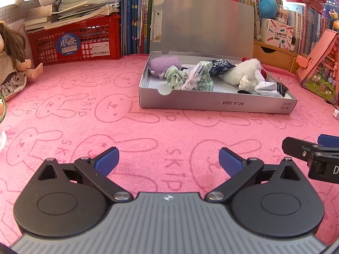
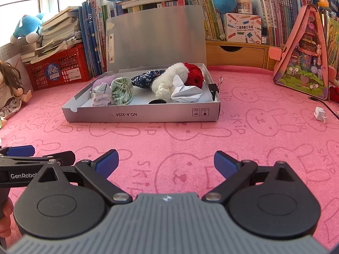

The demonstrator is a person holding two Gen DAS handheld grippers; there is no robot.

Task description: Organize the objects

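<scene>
- Right wrist view: grey box (image 2: pixel 144 114) seen at frame centre on pink cloth (image 2: pixel 190 139), "NO.A-2224" printed upside down on front wall.
- "GenRobo" read on left gripper (image 2: pixel 25 154), lower left.
- "SKIP" repeated on cloth.
- Left gripper and right gripper (image 2: pixel 166 164) both released, nothing held.

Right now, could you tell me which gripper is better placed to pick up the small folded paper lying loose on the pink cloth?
Probably the right gripper: the folded paper lies on its right side, outside the grey box. Both grippers are open and empty, but the left gripper sits farther left.
</scene>
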